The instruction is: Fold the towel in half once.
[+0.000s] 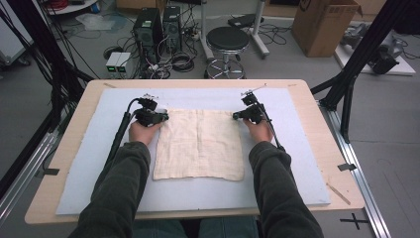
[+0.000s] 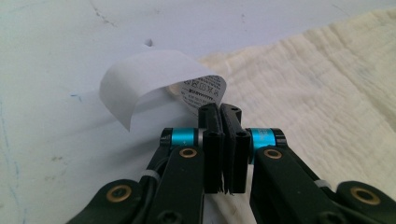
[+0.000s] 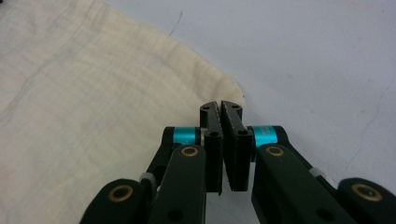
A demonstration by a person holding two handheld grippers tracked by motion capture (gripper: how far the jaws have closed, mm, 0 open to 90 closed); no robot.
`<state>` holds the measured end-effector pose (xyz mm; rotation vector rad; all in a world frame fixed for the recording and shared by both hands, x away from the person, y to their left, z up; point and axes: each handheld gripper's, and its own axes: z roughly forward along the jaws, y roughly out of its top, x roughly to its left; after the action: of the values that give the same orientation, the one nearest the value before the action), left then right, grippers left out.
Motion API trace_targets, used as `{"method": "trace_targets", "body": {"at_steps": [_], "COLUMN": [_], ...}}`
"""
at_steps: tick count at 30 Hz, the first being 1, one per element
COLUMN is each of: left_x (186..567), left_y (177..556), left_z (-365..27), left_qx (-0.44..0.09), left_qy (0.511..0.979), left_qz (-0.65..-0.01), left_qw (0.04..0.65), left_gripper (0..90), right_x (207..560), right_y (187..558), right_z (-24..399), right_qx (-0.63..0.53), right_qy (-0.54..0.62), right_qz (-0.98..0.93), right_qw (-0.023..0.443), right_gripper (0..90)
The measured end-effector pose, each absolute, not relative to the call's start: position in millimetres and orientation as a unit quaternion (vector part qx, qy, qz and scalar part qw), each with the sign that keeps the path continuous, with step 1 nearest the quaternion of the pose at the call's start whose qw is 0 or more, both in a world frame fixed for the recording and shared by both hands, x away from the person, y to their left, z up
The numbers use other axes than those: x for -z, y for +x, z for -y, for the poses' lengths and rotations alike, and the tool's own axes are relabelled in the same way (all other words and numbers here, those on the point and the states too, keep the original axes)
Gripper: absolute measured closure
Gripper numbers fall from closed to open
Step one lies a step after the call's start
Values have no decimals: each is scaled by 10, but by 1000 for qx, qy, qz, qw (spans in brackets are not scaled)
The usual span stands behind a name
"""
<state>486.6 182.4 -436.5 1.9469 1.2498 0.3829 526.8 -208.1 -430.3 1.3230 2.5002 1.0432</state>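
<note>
A cream cloth lies spread flat on a pale blue mat that covers the wooden table. My left gripper sits at the cloth's far left corner, with its jaws pressed together on that corner. A white care label curls up just beyond the tips, and the cloth runs off to the right. At the far right corner my right gripper is likewise shut, its tips pinching the edge of the cloth. Both hands rest low on the mat.
Bare mat surrounds the cloth on every side. A thin wooden stick lies on the table's right edge. Beyond the table stand a black stool, computer towers and a cardboard box. Black frame posts flank the table.
</note>
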Motion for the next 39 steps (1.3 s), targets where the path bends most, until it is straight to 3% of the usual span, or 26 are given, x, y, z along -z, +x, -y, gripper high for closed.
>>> {"method": "trace_targets", "body": {"at_steps": [15, 39], "left_x": [4134, 4008], "left_y": [4721, 4266], "left_z": [-1848, -1876], "left_qx": [-171, -184], "left_qy": [787, 784], "left_qz": [-436, -399], "left_qw": [401, 439], "left_gripper": [874, 875], "right_x": [4094, 3945], "right_y": [5179, 4818], "right_z": [2140, 2324], "right_qx": [-393, -452], "right_qy": [405, 356], "right_qz": [-824, -817], "right_qw": [48, 32], "right_gripper": [878, 878]}}
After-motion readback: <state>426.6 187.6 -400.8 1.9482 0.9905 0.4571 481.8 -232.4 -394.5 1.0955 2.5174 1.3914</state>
